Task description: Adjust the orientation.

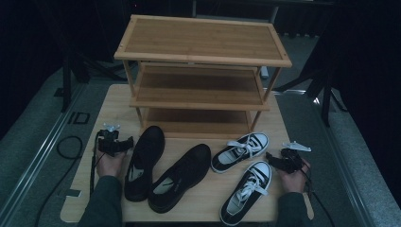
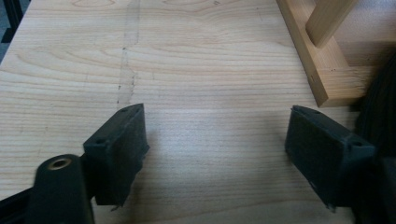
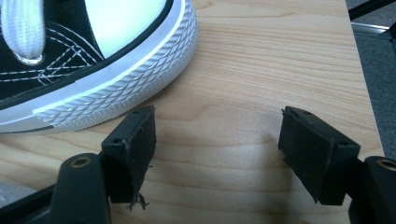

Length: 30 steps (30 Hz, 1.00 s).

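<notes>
Black-and-white canvas sneaker (image 3: pixel 88 60) sits at ten o'clock from the empty, wide-open right gripper (image 3: pixel 217 144); slide over and pinch its rim gently.

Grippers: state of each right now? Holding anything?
Left gripper: claw open, holding nothing, bare table between the jaws.
Right gripper: claw open, holding nothing; a black-and-white sneaker lies just beside its left jaw.

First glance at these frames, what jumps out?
The three-tier bamboo shoe rack at the table's far side, all shelves bare. In front of it lie four shoes: two black leather shoes centre-left, two black-and-white sneakers to the right. The left gripper and right gripper flank them, jaws open.
</notes>
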### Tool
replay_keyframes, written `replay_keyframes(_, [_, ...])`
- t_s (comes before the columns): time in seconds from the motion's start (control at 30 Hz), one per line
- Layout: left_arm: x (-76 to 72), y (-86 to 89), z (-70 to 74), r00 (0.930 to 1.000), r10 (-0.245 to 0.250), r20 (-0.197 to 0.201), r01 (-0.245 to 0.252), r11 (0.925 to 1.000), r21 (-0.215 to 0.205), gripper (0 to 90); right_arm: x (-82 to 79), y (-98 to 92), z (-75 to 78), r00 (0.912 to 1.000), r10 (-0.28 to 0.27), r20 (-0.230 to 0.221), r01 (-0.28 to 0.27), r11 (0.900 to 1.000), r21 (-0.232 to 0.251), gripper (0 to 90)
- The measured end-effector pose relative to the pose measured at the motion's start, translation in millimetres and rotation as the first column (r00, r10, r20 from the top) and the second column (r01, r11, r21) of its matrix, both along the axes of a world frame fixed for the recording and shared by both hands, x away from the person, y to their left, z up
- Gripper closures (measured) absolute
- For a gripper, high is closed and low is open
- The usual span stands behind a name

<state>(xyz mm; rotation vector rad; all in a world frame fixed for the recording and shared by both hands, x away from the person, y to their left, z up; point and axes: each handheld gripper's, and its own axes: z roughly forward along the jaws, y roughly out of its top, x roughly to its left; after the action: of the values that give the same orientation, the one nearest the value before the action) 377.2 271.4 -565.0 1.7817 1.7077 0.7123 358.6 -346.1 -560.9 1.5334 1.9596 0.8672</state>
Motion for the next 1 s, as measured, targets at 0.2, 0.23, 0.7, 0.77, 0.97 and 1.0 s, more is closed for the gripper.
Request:
replay_keyframes(0.2, [-2.3,2.3,1.8,1.0,0.005,-0.003,-0.005,1.0,-0.001,31.3,0.0,0.0,0.0,1.0,0.0,0.0,0.0,1.0,0.0,27.7])
replay_keyframes(0.23, [-3.8,4.8,2.2,1.0,0.001,0.0,-0.001,1.0,-0.003,33.7,0.0,0.0,0.0,1.0,0.0,0.0,0.0,1.0,0.0,27.7])
replay_keyframes(0.7, [-15.9,16.8,18.5,0.999,-0.044,0.01,0.044,0.999,0.005,49.0,0.0,-0.1,0.0,1.0,0.001,0.0,-0.001,1.0,0.001,27.6])
replay_keyframes(0.77, [-20.0,16.2,25.1,0.9973,-0.072,0.014,0.072,0.9973,0.017,50.7,0.0,-0.1,0.0,1.0,0.001,0.0,-0.001,1.0,0.001,27.6])
replay_keyframes(0.97, [-26.8,15.4,38.3,0.9924,-0.123,0.003,0.123,0.9922,-0.015,56.0,0.1,-0.1,0.0,1.0,0.001,0.0,-0.001,1.0,0.002,27.6])
replay_keyframes(1.0, [-26.8,15.4,38.3,0.9924,-0.123,0.003,0.123,0.9922,-0.015,56.1,0.1,-0.1,0.0,1.0,0.001,0.0,-0.001,1.0,0.002,27.6])
